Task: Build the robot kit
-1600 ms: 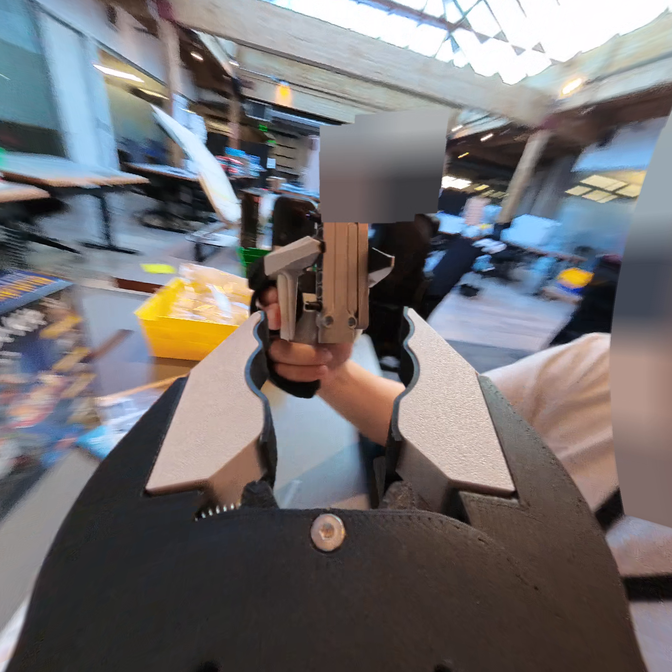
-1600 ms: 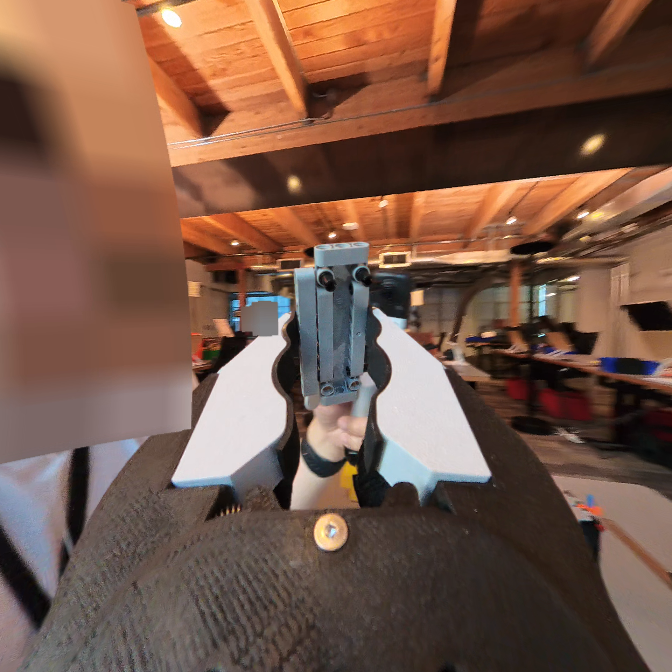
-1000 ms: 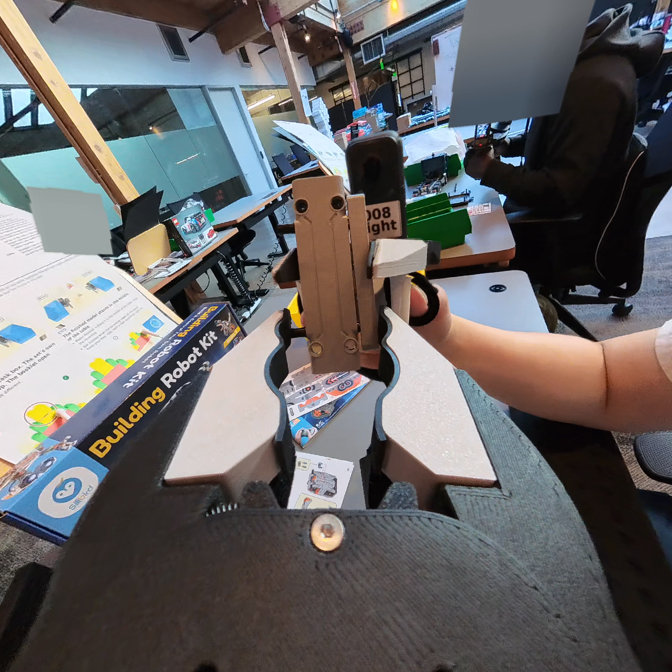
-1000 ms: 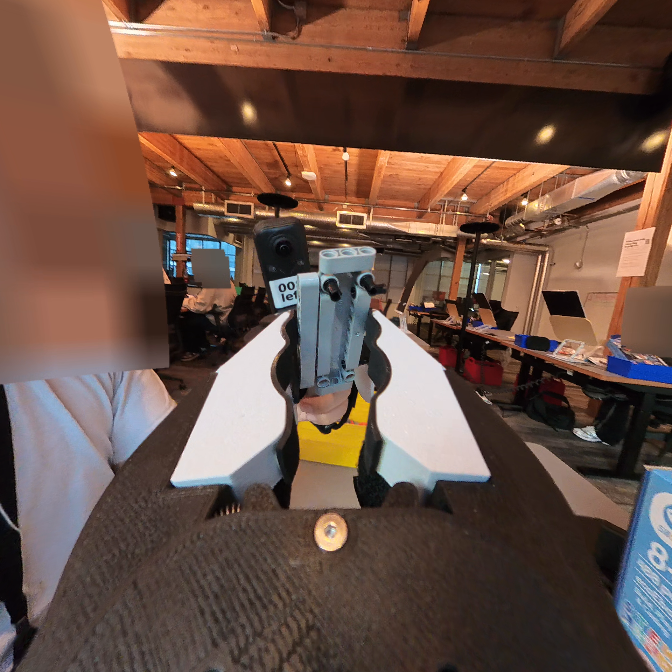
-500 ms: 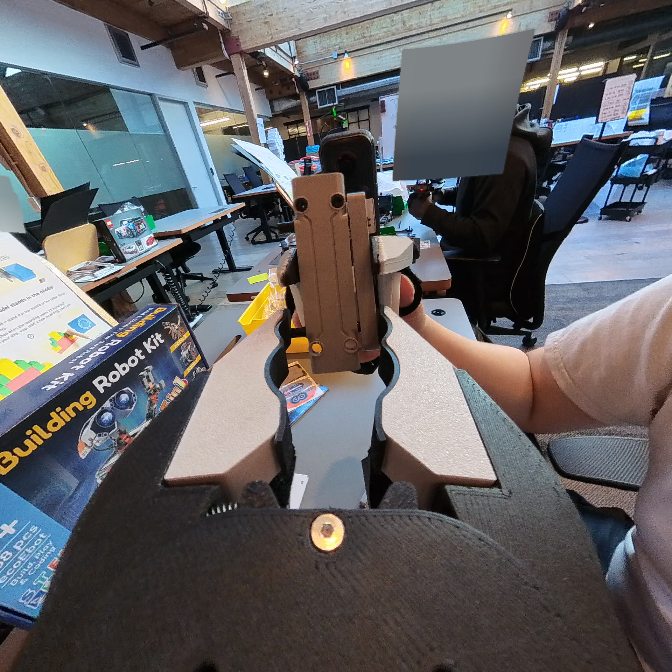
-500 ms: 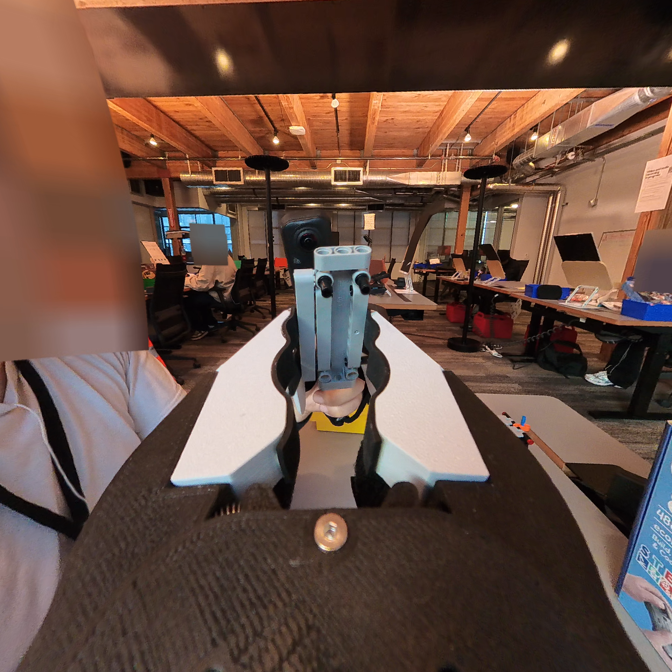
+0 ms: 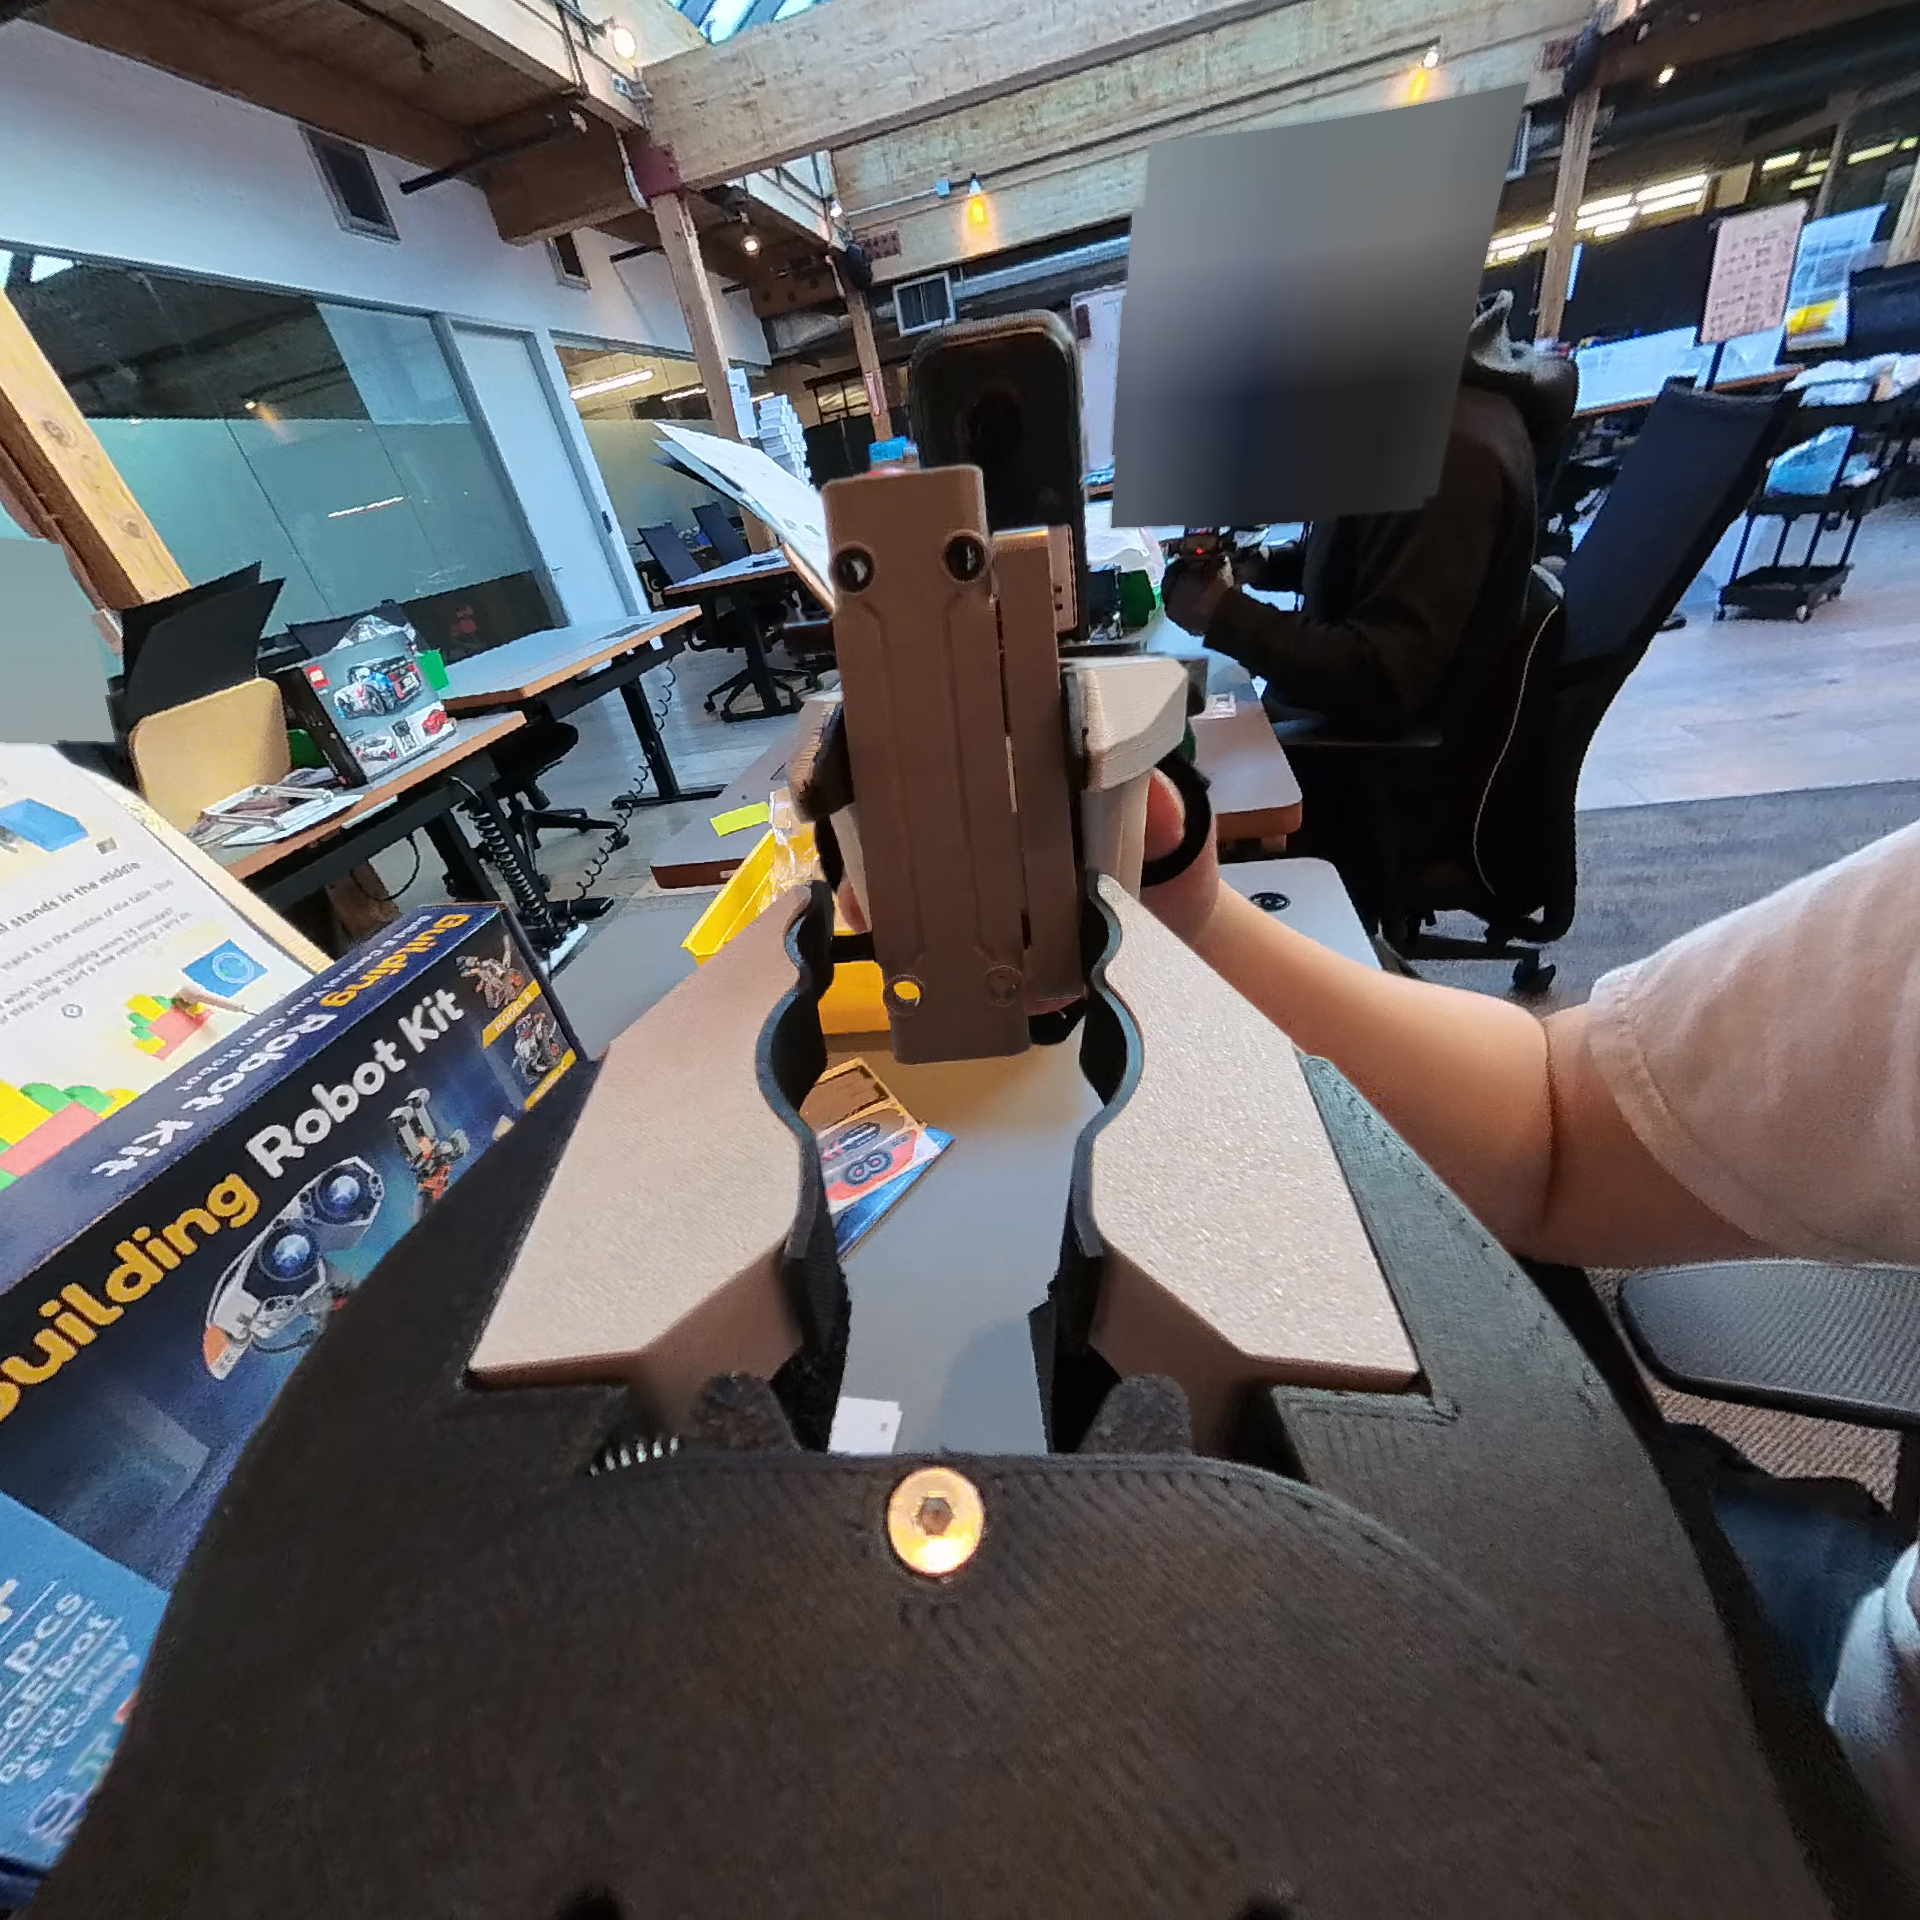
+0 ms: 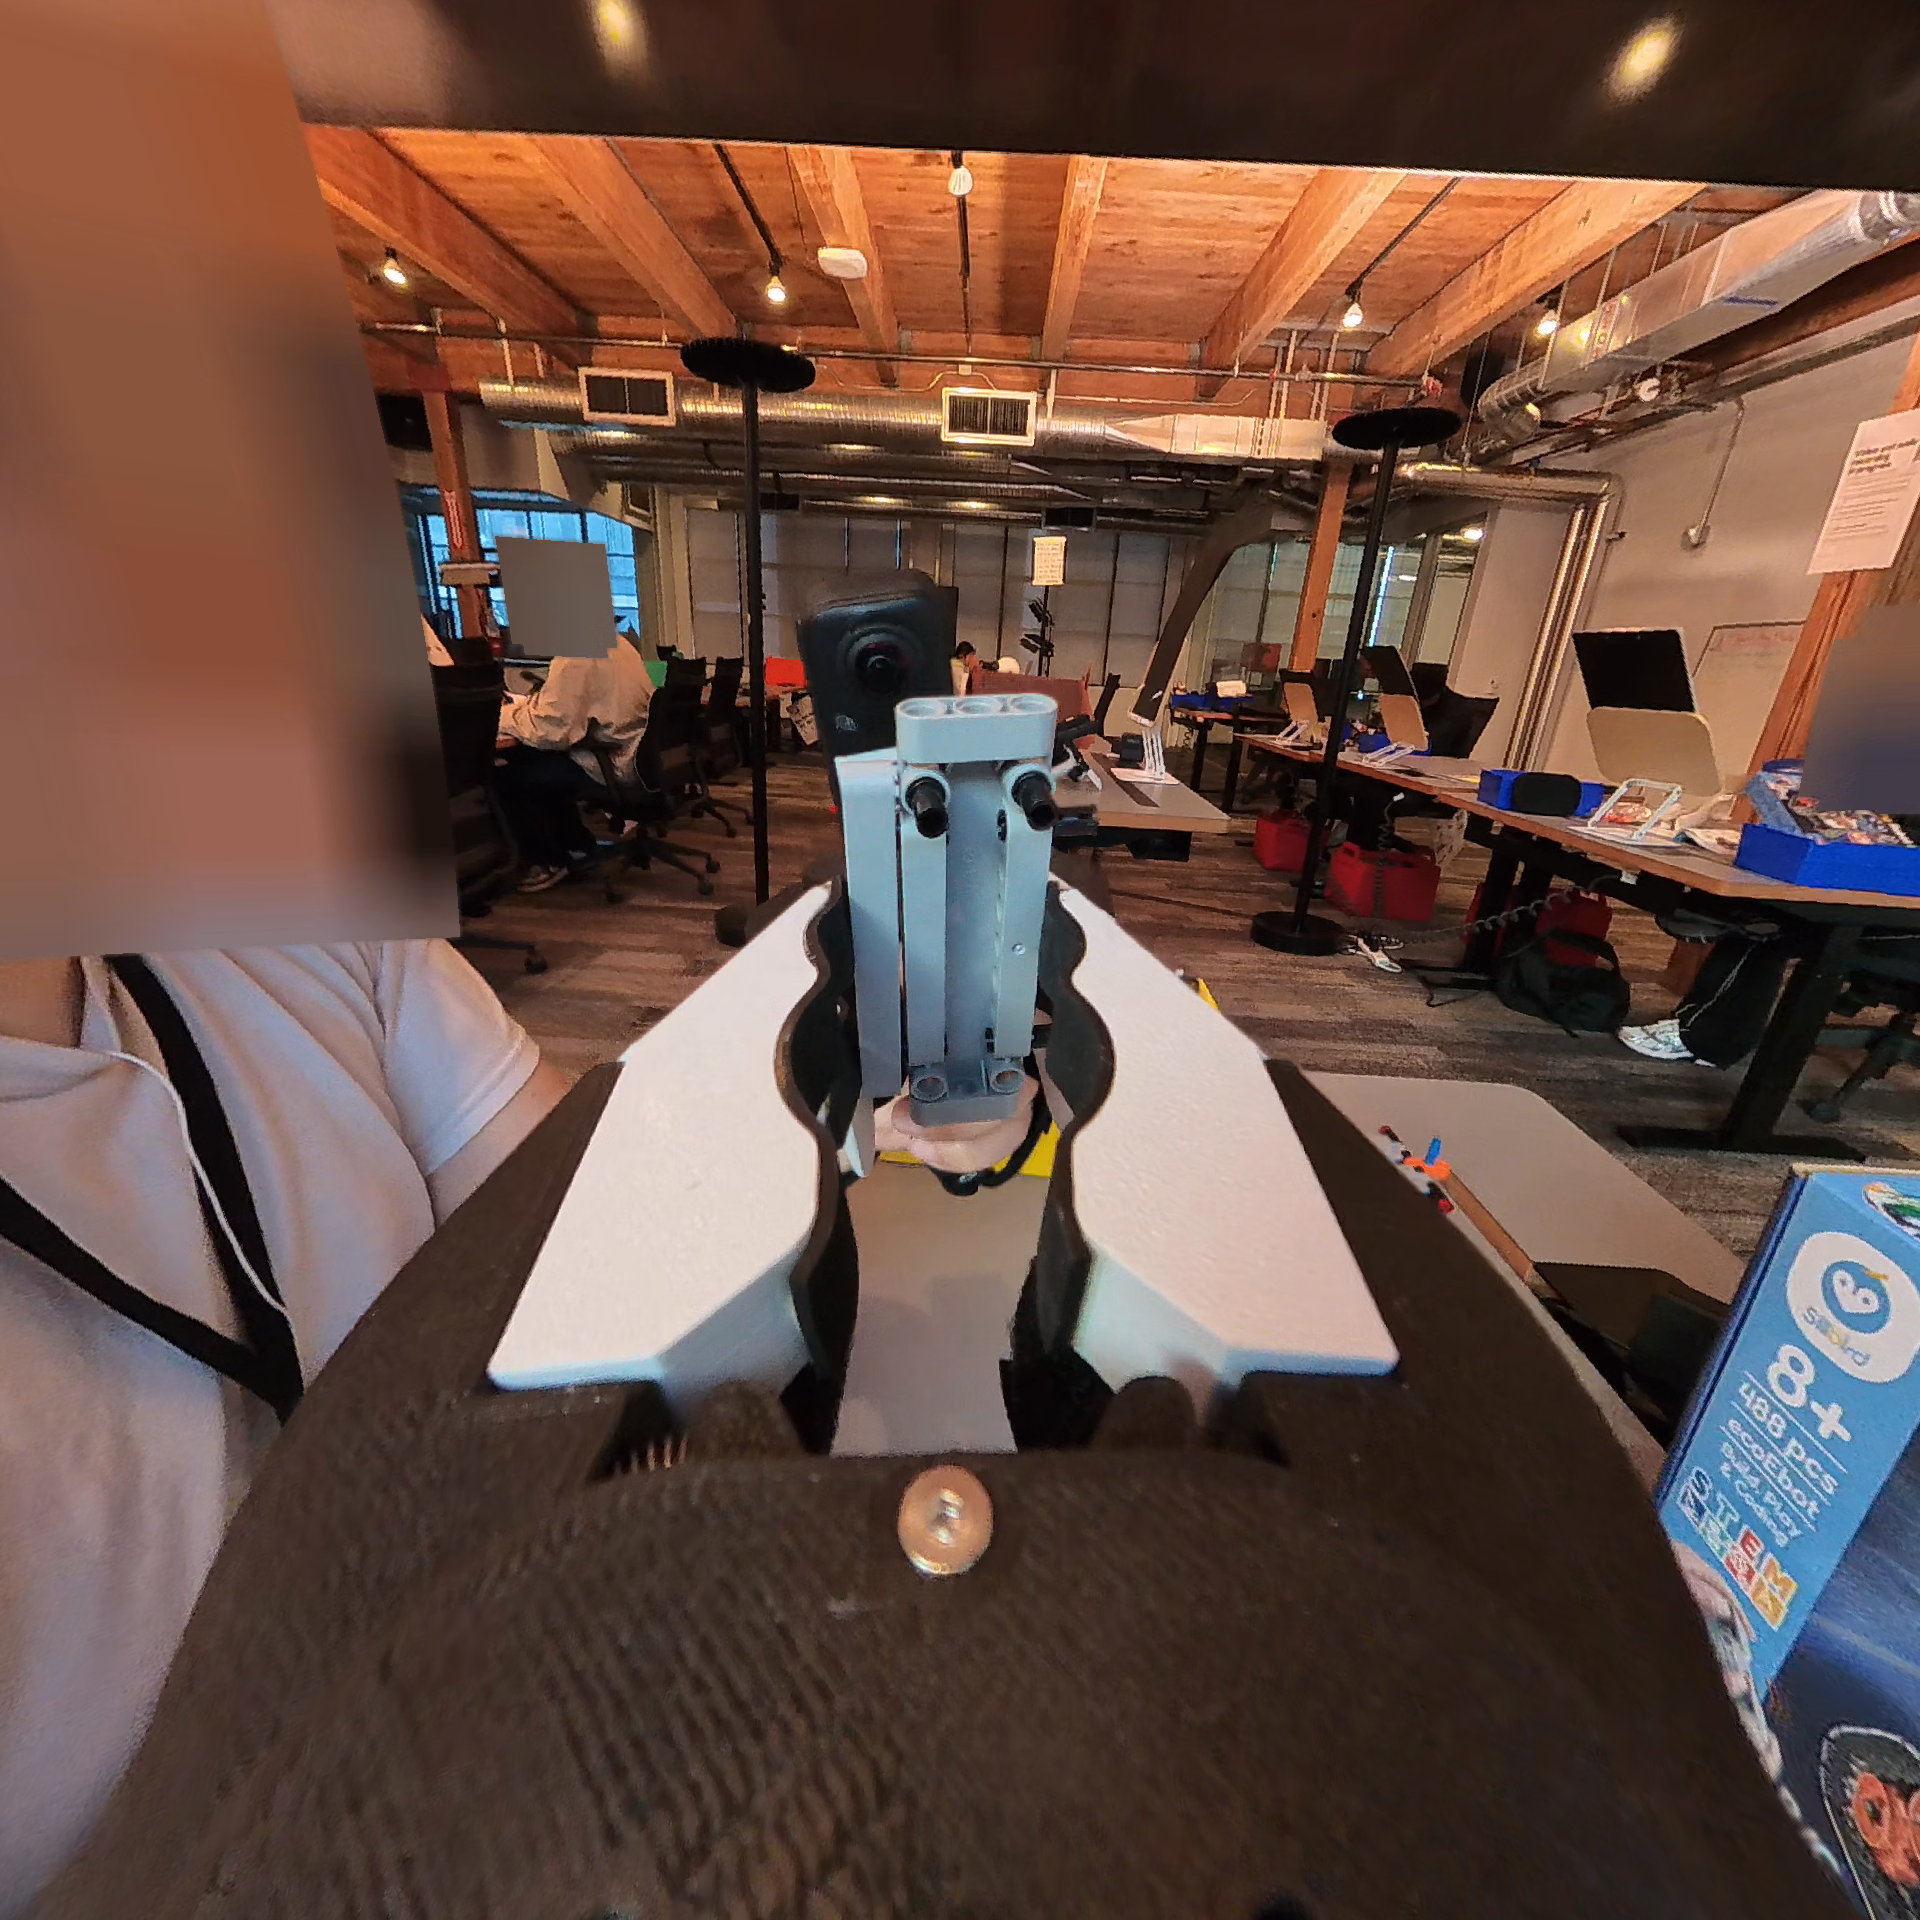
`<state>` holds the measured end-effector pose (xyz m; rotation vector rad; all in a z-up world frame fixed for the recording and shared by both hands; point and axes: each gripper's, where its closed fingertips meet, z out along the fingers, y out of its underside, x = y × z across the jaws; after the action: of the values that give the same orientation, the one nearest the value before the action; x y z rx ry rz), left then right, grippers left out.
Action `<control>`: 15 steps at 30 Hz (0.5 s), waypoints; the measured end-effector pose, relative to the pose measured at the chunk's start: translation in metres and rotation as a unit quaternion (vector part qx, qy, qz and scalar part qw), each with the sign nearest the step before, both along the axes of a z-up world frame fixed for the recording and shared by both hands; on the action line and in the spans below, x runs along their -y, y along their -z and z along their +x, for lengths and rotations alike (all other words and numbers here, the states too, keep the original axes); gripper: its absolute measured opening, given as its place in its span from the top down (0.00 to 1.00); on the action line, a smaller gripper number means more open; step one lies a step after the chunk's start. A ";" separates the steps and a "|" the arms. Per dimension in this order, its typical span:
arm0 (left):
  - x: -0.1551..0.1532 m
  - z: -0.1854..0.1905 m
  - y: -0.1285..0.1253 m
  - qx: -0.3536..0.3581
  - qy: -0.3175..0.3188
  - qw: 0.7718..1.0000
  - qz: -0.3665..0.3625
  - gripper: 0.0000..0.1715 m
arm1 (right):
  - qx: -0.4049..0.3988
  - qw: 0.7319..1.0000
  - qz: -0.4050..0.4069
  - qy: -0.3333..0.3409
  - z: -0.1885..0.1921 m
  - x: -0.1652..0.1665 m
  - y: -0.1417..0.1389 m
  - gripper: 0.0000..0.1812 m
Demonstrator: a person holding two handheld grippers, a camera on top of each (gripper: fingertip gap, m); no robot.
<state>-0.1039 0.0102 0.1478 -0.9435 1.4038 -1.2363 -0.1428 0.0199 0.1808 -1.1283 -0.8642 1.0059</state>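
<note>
A grey building-block assembly [image 7: 935, 779], a flat plate with beams and two black pins at its top [image 8: 971, 883], stands upright in the air between both grippers. My left gripper [image 7: 951, 935] is shut on its lower part. My right gripper [image 8: 945, 935] faces it from the other side and is shut on the same assembly. In the left wrist view a white finger of the right gripper [image 7: 1127, 727], its black camera [image 7: 992, 416] and the hand holding it [image 7: 1184, 883] show behind the assembly. The left gripper's camera [image 8: 878, 655] shows in the right wrist view.
A blue kit box [image 7: 260, 1143] stands left of the grey table [image 7: 956, 1268]; it also shows in the right wrist view [image 8: 1808, 1455]. An open instruction booklet [image 7: 83, 935], a yellow bin [image 7: 743, 894] and a leaflet [image 7: 873, 1153] lie around. A person [image 7: 1403, 644] sits behind. Across from one pair of fingers to the other is roughly 4 cm.
1.6 s ago my left gripper was open and apart from the assembly; it has closed on it. Both grippers have since swung round and tilted down slightly, still holding the piece together.
</note>
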 end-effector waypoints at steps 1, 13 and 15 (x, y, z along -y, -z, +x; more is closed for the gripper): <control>-0.001 0.002 0.002 -0.005 -0.003 1.000 0.000 0.73 | 0.001 1.000 -0.004 0.000 0.001 -0.001 0.001 0.81; -0.025 0.003 0.018 -0.053 -0.023 0.998 -0.039 0.74 | -0.033 0.998 -0.054 -0.030 0.004 -0.026 0.015 0.81; -0.029 0.001 0.016 -0.047 -0.022 0.998 -0.042 0.74 | -0.048 0.997 -0.054 -0.036 0.000 -0.030 0.015 0.81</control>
<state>-0.1028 0.0393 0.1322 -1.0985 1.4053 -1.2396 -0.1423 0.0503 0.1657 -1.1366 -0.7849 1.1696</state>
